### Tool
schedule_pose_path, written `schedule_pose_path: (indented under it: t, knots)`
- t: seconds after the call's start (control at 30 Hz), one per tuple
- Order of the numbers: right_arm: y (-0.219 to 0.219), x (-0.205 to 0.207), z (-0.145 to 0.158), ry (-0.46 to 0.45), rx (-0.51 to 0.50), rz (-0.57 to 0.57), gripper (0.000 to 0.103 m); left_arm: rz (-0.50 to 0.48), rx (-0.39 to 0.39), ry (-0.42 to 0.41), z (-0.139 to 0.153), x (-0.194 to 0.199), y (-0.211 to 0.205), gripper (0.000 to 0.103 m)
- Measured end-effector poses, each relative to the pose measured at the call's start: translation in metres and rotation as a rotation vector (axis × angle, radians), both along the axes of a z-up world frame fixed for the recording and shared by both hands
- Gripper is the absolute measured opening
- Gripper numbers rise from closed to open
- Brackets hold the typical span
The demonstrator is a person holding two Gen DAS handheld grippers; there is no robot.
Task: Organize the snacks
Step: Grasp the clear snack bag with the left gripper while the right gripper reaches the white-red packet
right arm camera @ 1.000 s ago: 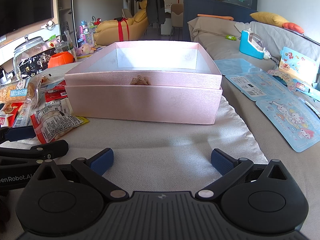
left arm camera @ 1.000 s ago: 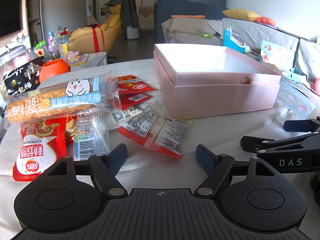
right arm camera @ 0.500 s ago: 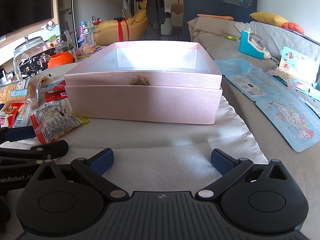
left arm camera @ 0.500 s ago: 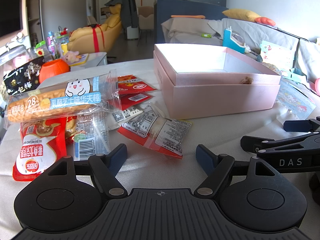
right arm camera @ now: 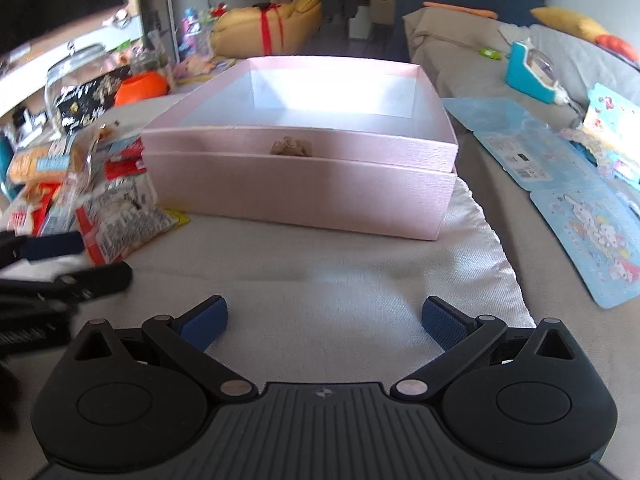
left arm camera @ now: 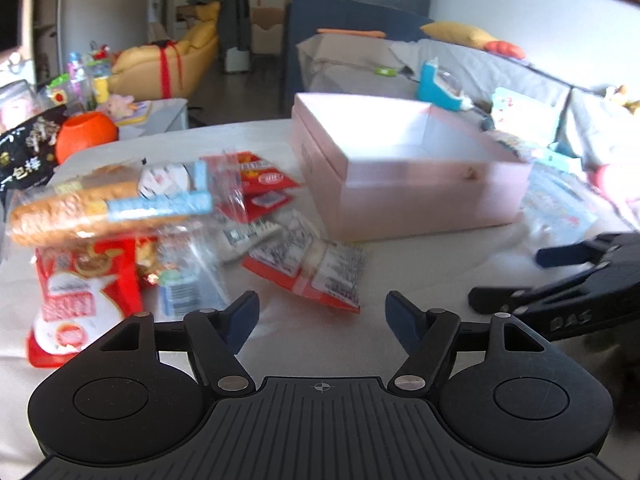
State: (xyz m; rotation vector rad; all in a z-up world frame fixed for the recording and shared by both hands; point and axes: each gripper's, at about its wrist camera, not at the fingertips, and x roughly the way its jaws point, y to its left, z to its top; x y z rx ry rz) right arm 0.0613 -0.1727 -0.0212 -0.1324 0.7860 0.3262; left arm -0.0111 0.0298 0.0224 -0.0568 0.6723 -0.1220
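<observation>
A heap of snack packets lies on the white cloth left of an open pink box (left arm camera: 420,200). It includes a long bread stick in a clear wrapper (left arm camera: 108,204), a red bag (left arm camera: 80,300) and a red-and-clear packet (left arm camera: 308,272). My left gripper (left arm camera: 322,316) hovers just short of that packet; its jaws are closing with nothing between them. My right gripper (right arm camera: 325,316) stands open over bare cloth in front of the pink box (right arm camera: 300,196), which looks empty inside. The left gripper (right arm camera: 80,262) shows at the right wrist view's left edge, beside the packets (right arm camera: 120,216).
An orange pot (left arm camera: 86,136) and a black bag (left arm camera: 24,160) sit behind the heap, near a glass jar (right arm camera: 76,72). Blue cartoon sheets (right arm camera: 592,240) and a teal toy (right arm camera: 532,72) lie right of the box. A sofa stands behind.
My left gripper's jaws have narrowed a little, and its view has shifted and blurred, with the box now further right. The right wrist view now looks down more steeply into the box.
</observation>
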Motion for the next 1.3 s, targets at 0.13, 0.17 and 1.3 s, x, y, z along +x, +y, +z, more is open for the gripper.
schedule_pose_path:
  t: [0.13,0.17,1.3]
  knots:
    - [0.0,0.0,0.0,0.023,-0.013,0.009,0.103,-0.019,-0.06,-0.063,0.031,-0.006,0.025,0.074]
    - [0.002,0.004,0.002,0.042,-0.021,0.01,0.103,-0.021,-0.06,-0.068,0.037,-0.005,0.03,0.074]
    - [0.03,0.002,0.015,0.022,0.013,0.244,0.089,0.041,0.019,0.106,0.003,0.048,0.034,0.04]
